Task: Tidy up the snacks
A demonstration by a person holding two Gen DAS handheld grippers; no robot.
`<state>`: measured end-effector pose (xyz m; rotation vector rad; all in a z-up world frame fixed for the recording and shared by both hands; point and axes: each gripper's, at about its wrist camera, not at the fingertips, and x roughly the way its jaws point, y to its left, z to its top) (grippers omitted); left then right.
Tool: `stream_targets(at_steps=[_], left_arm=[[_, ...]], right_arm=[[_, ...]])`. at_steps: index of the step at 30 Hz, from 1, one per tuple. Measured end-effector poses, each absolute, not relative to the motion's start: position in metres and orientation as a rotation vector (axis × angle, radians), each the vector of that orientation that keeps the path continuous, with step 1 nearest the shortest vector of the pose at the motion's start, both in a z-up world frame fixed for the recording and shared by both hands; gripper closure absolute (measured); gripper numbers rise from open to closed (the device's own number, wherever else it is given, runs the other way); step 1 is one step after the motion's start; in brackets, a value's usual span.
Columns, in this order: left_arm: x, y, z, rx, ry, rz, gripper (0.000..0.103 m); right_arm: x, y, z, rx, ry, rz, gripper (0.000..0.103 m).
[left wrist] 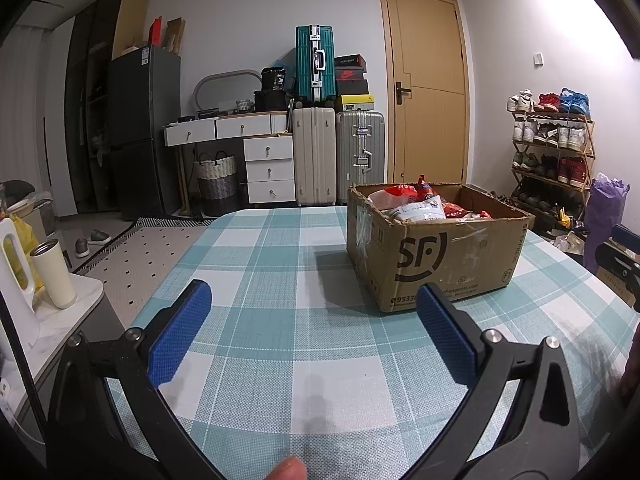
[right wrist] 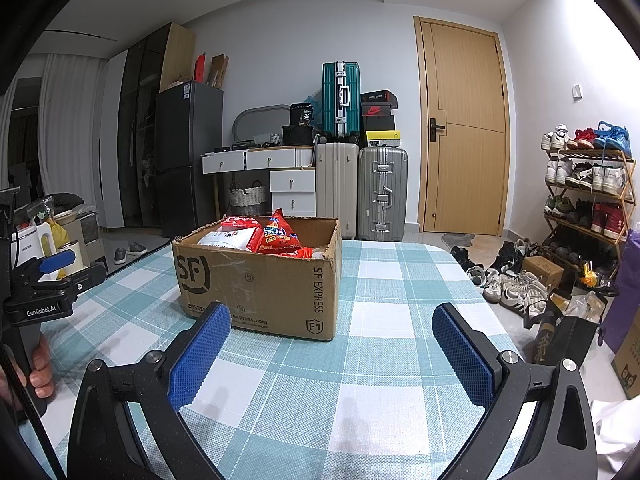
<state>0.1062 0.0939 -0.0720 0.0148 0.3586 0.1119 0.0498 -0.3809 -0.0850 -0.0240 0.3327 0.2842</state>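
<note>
**Two empty grippers, one box of snacks**

Both grippers hang above the checked counter (left wrist: 256, 264) with their blue fingers spread wide and nothing between them. The left gripper (left wrist: 312, 336) faces the cardboard box (left wrist: 436, 256) from its printed long side, the box standing just ahead and a little to the right of it. The right gripper (right wrist: 332, 352) looks at the same box from its other side, toward the corner where the long face meets the end face. A hand (right wrist: 40, 364) grips the left tool's handle at the edge of the right wrist view.

Snack packets (right wrist: 264, 238) lie inside the open-topped box: red bags and a white one, piled loosely, some poking above the rim. Nowhere on the cloth that shows in either view does a packet lie loose; everything edible in sight is in the box.

As a judgement, that fits two stages. Either the packets have been gathered into the box and the work is at its close, or the box is a mixed heap waiting to be sorted out. The pictures do not settle which.

If a packet is to be handled, the reach must clear the box's ragged rim from above, and crinkly bags will want a pinch on a flat edge, not on the puffed middle.
</note>
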Motion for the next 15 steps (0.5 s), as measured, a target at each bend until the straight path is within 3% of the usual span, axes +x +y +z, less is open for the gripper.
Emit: stream_targets(at_steps=[15], left_arm=[[0.1055,0.0932,-0.0723,0.014,0.358,0.112,0.001]], right_arm=[[0.0497,-0.3808,-0.0852,-0.024,0.332,0.284,0.0]])
